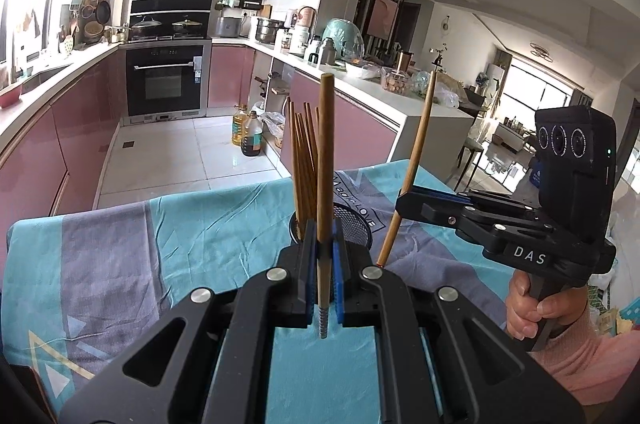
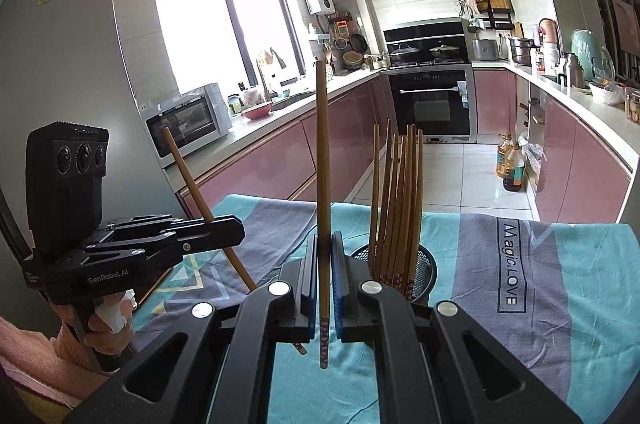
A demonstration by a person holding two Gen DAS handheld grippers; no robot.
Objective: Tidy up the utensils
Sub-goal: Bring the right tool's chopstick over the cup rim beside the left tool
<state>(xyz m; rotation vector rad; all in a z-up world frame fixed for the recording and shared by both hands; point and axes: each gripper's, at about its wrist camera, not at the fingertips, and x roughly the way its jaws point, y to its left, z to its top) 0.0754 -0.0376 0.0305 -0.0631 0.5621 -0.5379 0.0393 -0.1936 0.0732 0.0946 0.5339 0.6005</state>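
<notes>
My left gripper [image 1: 325, 256] is shut on a wooden chopstick [image 1: 325, 160] and holds it upright, thin ridged tip down, just in front of the black mesh holder [image 1: 356, 220]. My right gripper [image 2: 324, 264] is shut on another wooden chopstick [image 2: 322, 160], also upright, with its patterned tip down. The mesh holder [image 2: 424, 272] stands on the table and holds several chopsticks [image 2: 396, 208]. The right gripper shows in the left wrist view [image 1: 404, 202] with its chopstick [image 1: 416, 152] tilted. The left gripper shows in the right wrist view [image 2: 228, 230] with its chopstick [image 2: 200, 196].
The table is covered by a teal and grey cloth [image 1: 160, 244] printed "Magic LOVE" [image 2: 510, 260]. Beyond it are a tiled kitchen floor [image 1: 180, 152], pink cabinets, an oven [image 1: 164, 84] and oil bottles [image 1: 248, 132] on the floor.
</notes>
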